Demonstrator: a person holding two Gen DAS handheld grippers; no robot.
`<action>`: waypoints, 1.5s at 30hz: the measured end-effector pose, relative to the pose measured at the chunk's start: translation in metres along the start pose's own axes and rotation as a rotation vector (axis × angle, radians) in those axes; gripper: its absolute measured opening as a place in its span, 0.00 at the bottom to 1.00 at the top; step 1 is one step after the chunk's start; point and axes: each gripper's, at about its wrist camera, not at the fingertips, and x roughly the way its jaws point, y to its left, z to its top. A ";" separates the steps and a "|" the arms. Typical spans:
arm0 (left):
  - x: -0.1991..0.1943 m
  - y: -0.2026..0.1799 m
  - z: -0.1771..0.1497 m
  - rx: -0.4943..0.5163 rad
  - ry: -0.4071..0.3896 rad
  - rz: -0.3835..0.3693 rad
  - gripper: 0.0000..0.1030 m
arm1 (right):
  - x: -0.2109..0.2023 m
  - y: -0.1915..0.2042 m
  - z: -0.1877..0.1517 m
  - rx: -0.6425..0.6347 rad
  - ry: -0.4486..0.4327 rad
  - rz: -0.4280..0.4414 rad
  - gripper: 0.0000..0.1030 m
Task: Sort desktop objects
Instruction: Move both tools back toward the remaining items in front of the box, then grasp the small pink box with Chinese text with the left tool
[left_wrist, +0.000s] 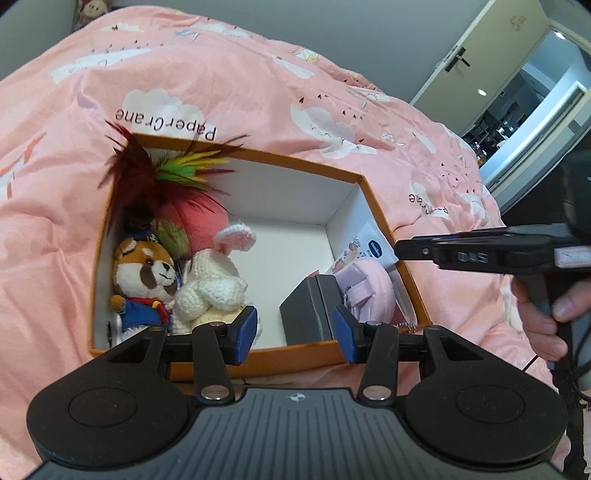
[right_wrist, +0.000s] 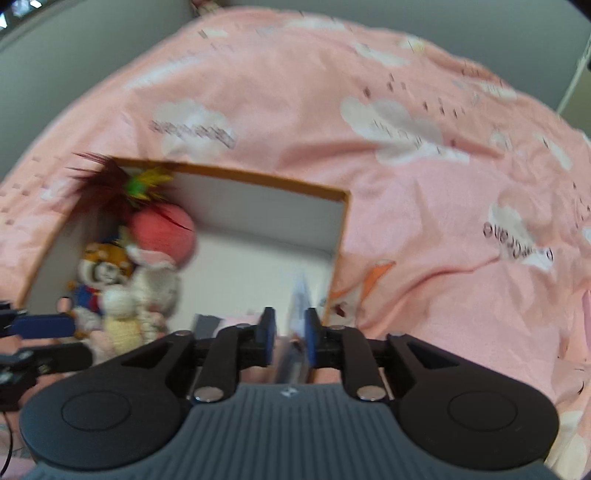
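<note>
1. Blue-padded fingers (left_wrist: 246, 329) of your left gripper (left_wrist: 295, 332) stand wide apart with nothing between them, hovering over the near wall of the orange box (left_wrist: 295, 356).
2. Past those pads, inside the box, a dark grey case (left_wrist: 308, 314) sits at about 1 o'clock from the gripper, touching a pale pink pouch (left_wrist: 364, 282) on its right.
3. At 10 o'clock you have the soft toys packed into the left side: a cream crocheted bunny (left_wrist: 210, 284), a red panda plush (left_wrist: 146, 277) pressed against it, and behind them a pink ball (left_wrist: 192, 221) topped by a feather toy (left_wrist: 162, 173).
4. A white tube (left_wrist: 373, 245) leans against the right wall at 2 o'clock.
5. Your right gripper (right_wrist: 290, 334) has its fingers drawn close together, pinching a thin clear item (right_wrist: 300, 306) (too blurred to name) that stands upright between the pads, just inside the box's near right corner.
6. From the left view, that right gripper (left_wrist: 480, 253) shows side-on at 3 o'clock, over the box's right rim.
7. Around the box lies a pink quilt (left_wrist: 221, 74) with white cloud prints.
</note>
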 end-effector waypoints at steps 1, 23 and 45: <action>-0.005 0.000 -0.001 0.006 -0.005 0.006 0.51 | -0.010 0.004 -0.004 -0.005 -0.031 0.023 0.30; -0.019 0.066 -0.104 -0.205 0.284 0.233 0.54 | 0.024 0.098 -0.126 0.029 0.213 0.444 0.56; 0.029 0.081 -0.118 -0.243 0.483 0.214 0.68 | 0.074 0.113 -0.156 0.047 0.389 0.487 0.32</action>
